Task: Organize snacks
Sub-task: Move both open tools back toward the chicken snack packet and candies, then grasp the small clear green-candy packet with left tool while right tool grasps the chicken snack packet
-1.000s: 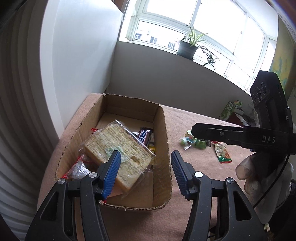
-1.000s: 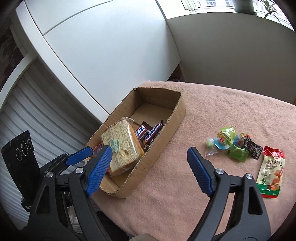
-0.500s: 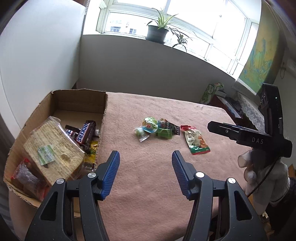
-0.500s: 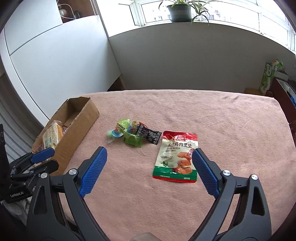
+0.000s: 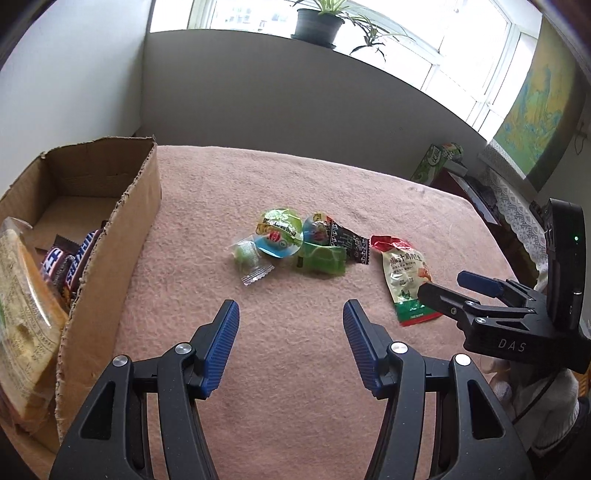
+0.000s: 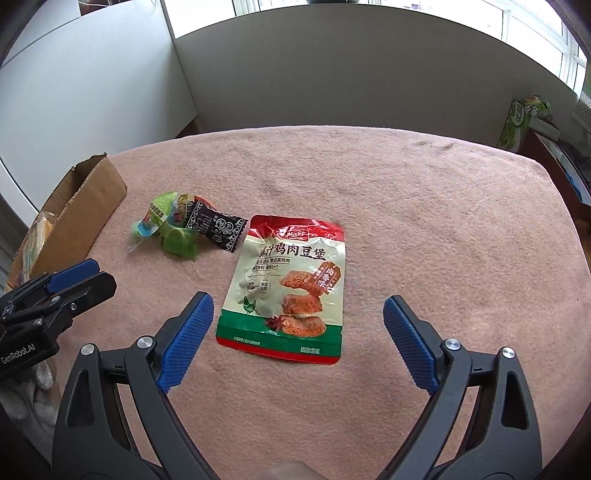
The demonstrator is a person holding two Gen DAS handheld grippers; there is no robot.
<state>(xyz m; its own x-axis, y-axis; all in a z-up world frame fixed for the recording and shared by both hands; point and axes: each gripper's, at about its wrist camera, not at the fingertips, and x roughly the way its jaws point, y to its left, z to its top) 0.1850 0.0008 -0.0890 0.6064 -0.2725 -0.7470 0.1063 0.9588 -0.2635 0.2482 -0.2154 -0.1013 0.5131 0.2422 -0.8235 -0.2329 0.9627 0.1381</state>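
Observation:
A cardboard box (image 5: 140,206) at the left holds a wrapped cake (image 5: 22,314) and chocolate bars (image 5: 70,262). On the pink cloth lies a small heap of snacks (image 5: 295,243): green jelly cups, a clear-wrapped candy, a black packet. Beside it lies a red, white and green pouch (image 6: 291,284). My left gripper (image 5: 291,339) hovers open, empty, short of the heap. My right gripper (image 6: 299,332) stands wide open over the pouch's near end, its pads apart from it. The box (image 6: 85,206) shows at the left of the right wrist view.
The pink cloth (image 6: 424,206) covers the table, whose far edge meets a grey wall under a window with potted plants (image 5: 321,18). A green carton (image 6: 521,118) stands off the table at the right. A white panel (image 6: 92,92) stands behind the box.
Both grippers have swung from the box to the right and come down toward the loose snacks. The right one now frames the pouch. The cake stays in the box.

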